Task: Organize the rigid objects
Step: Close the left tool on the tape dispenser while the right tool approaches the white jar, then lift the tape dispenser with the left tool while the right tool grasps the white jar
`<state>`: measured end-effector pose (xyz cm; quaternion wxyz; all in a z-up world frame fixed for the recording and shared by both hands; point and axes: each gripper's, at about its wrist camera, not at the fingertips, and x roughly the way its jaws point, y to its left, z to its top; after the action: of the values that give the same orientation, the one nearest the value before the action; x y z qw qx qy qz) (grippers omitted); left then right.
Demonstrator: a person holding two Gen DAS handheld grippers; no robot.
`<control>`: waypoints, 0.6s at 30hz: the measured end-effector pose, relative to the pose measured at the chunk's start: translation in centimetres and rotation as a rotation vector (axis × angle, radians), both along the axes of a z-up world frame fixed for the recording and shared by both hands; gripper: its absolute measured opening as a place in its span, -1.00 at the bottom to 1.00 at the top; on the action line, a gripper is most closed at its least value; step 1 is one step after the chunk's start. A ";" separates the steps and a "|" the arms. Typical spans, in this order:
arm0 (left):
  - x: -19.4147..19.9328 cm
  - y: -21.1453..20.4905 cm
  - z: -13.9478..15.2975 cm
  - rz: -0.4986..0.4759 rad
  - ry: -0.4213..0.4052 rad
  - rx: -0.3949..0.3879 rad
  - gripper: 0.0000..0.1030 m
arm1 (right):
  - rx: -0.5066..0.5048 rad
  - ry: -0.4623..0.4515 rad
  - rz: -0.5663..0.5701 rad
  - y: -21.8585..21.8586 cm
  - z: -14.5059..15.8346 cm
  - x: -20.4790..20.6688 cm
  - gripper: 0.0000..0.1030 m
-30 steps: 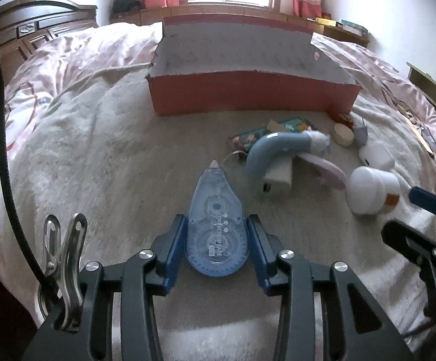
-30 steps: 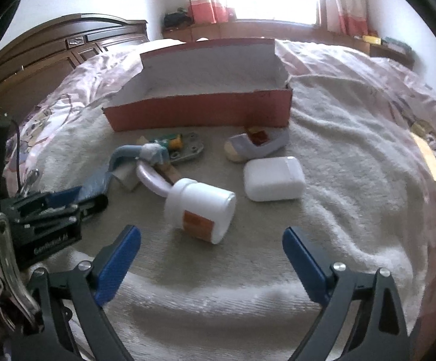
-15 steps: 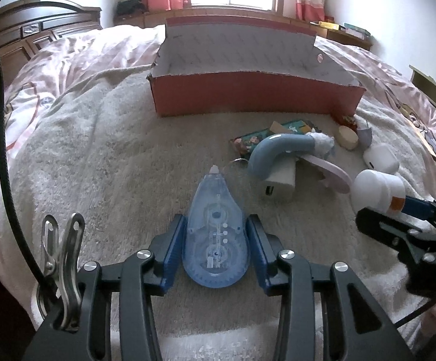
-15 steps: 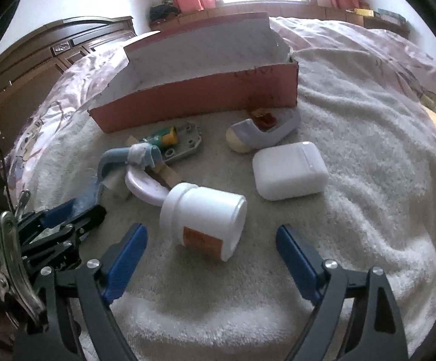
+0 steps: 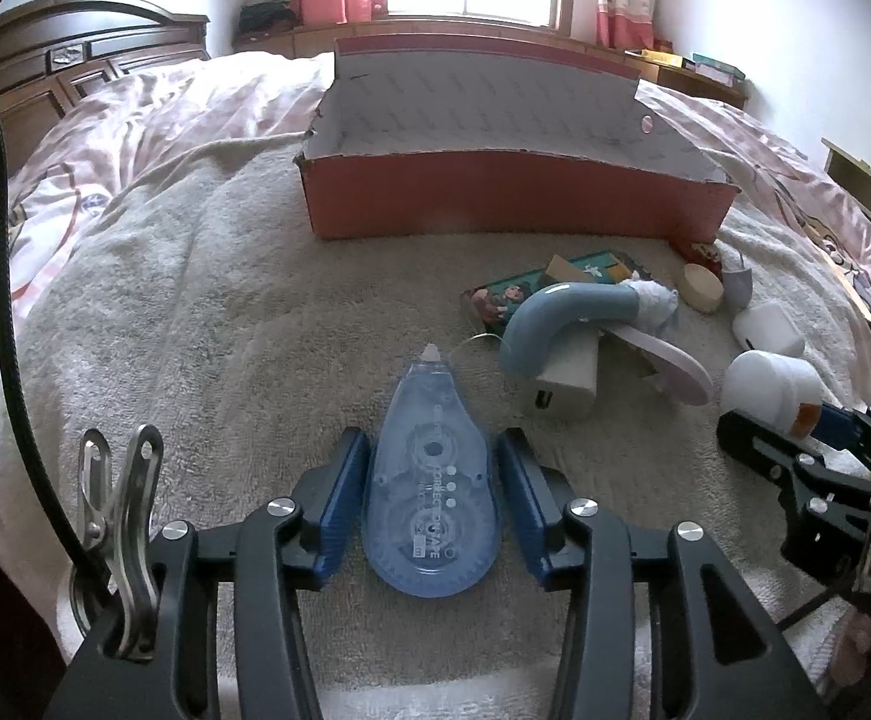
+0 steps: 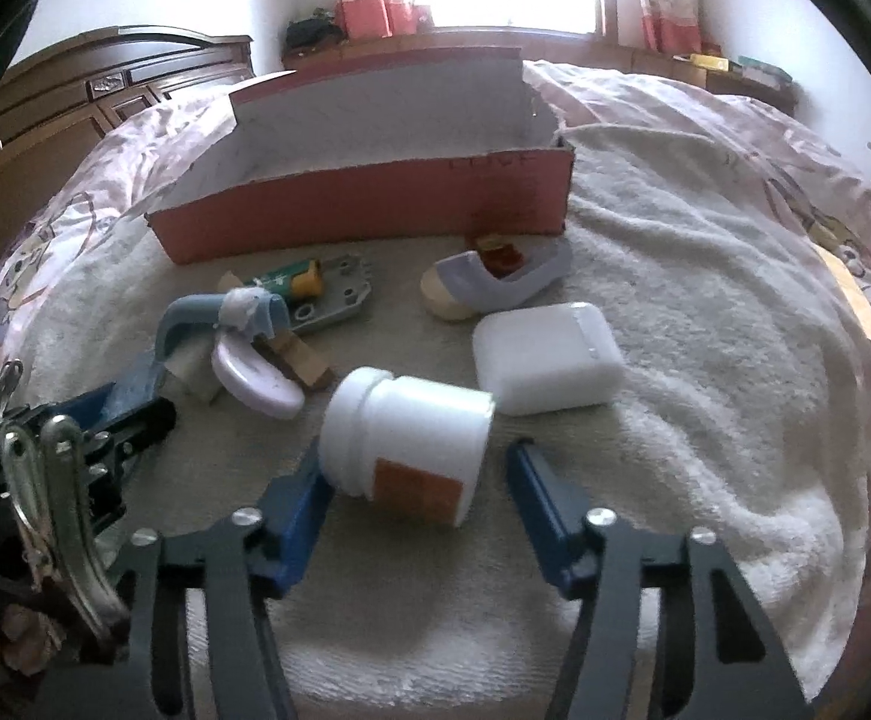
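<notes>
Jaws on my right gripper (image 6: 417, 510) are closing around the white jar (image 6: 405, 438), which lies on its side between them; the left pad looks to touch, the right stands clear. My left gripper (image 5: 432, 498) is opening, with the blue correction tape (image 5: 432, 492) flat on the towel (image 5: 195, 300) between its pads, not pinched. Beyond both sits the red box (image 5: 513, 204). Risk (as I judge it): the round jar may roll or squirt out if squeezed off-centre.

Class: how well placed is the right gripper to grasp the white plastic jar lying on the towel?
Probably well: the right gripper straddles the white plastic jar, jaws closing around it, with nothing between.
</notes>
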<state>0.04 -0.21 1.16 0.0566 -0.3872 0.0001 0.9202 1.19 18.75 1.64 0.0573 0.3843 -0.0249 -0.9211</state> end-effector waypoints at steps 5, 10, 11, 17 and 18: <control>0.0 0.0 0.1 0.004 -0.001 0.004 -0.20 | -0.024 0.007 -0.003 0.5 0.1 0.3 0.03; 0.6 -0.3 0.3 0.009 -0.005 0.013 -0.21 | -0.063 0.009 0.002 1.0 0.2 0.6 0.03; 0.8 -0.3 0.4 0.006 -0.005 0.014 -0.21 | -0.066 0.009 0.003 1.0 0.2 0.7 0.03; 1.5 -0.1 0.6 0.007 0.009 0.003 -0.21 | -0.074 0.010 0.010 1.1 0.2 1.2 0.01; 1.6 -0.1 0.7 0.008 0.011 0.002 -0.21 | -0.074 0.010 0.012 1.1 0.2 1.2 0.01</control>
<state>1.60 -0.35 1.85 0.0533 -0.3819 -0.0020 0.9227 2.39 19.86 1.89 0.0773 0.3776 -0.0566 -0.9210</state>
